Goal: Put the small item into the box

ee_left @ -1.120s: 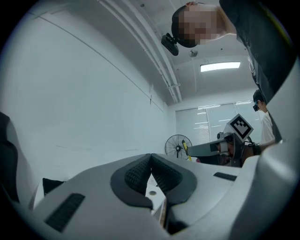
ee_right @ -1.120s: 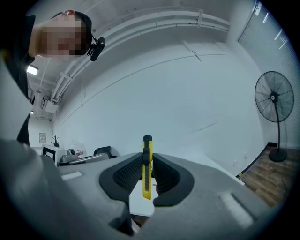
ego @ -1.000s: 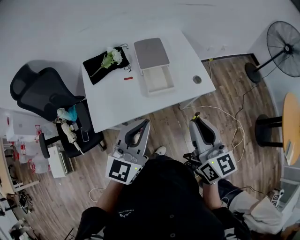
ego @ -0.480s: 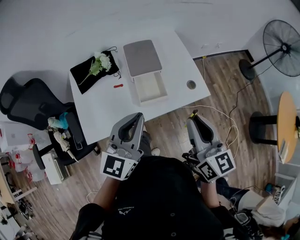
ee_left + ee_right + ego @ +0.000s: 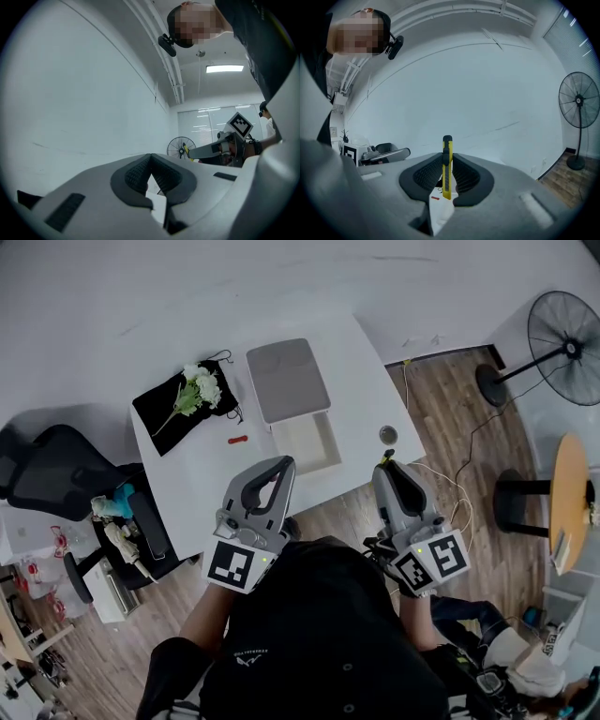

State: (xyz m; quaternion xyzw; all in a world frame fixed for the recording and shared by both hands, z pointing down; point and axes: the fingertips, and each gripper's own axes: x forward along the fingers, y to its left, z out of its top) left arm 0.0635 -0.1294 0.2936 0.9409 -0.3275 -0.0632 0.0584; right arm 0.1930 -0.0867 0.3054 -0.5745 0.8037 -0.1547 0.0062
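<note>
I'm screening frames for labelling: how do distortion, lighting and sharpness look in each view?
Head view: even light, soft shadows, the table sharp, edges mildly bent. Left gripper view: fisheye circle with dark corners, the ceiling light blown out. Right gripper view: same fisheye, wall seams curved, the utility knife crisp.

Matt plastic, cloth and grained wood

The table (image 5: pixel 206 465) is smooth, matt white; the box (image 5: pixel 305 442) is pale and matt, its lid (image 5: pixel 286 381) dull grey. The cloth (image 5: pixel 164 413) is soft black fabric, the floor (image 5: pixel 450 427) grained wood. The knife (image 5: pixel 447 145) is yellow plastic. The right gripper (image 5: pixel 446 159) is matt grey plastic with ribbed black pads (image 5: pixel 426 176).
</note>
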